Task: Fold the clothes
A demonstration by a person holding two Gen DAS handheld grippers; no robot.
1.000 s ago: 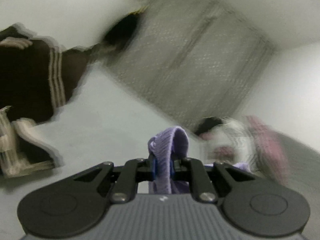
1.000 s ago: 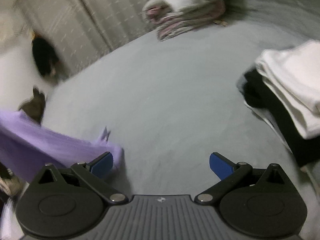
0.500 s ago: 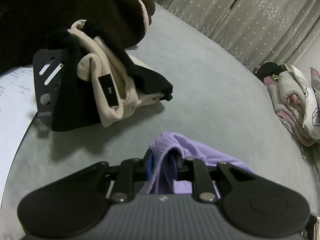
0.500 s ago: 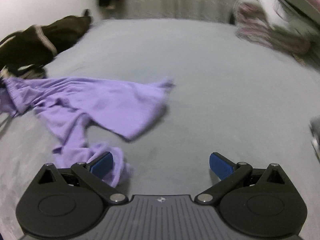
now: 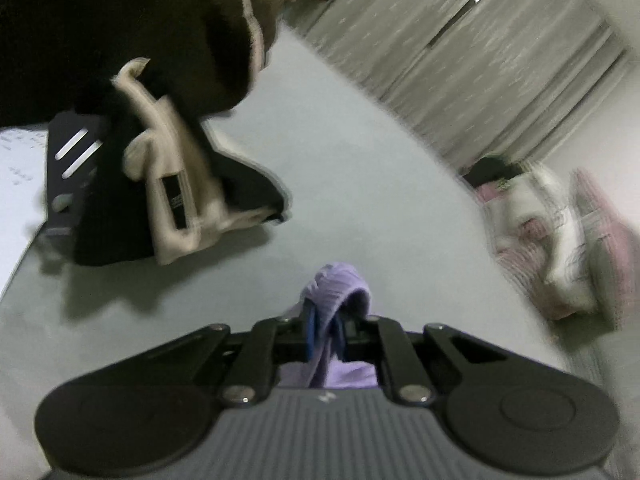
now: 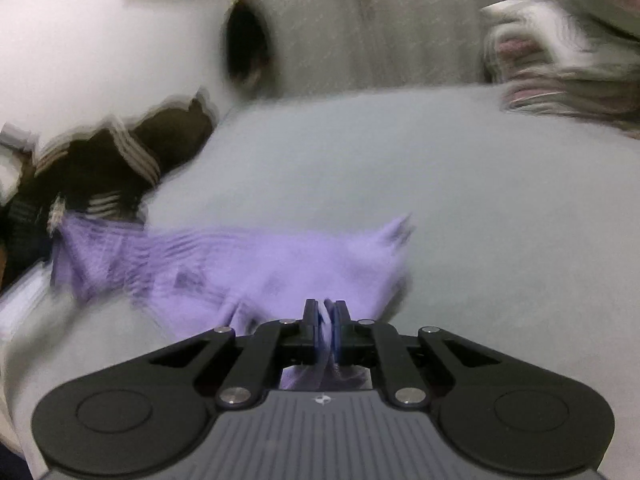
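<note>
While low over bed [image 6: 480,200], both tongs [image 5: 324,330] [image 6: 327,330] w/ purple garment [image 6: 248,264].

The right gripper [image 6: 328,320], open half a second ago with its fingers wide apart beside the purple garment [image 6: 240,264], now has its blue pads [image 6: 318,330] closed together on a fold of that garment. The garment's far edge now lies stretched across the grey surface [image 6: 460,184], nearer the gripper.

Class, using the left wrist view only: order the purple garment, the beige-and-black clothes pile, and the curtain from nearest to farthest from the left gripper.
1. Purple garment: pinched in the left gripper, centre.
2. Beige-and-black clothes pile: ahead, to the left, on the grey surface.
3. Curtain: far background, upper right.
</note>
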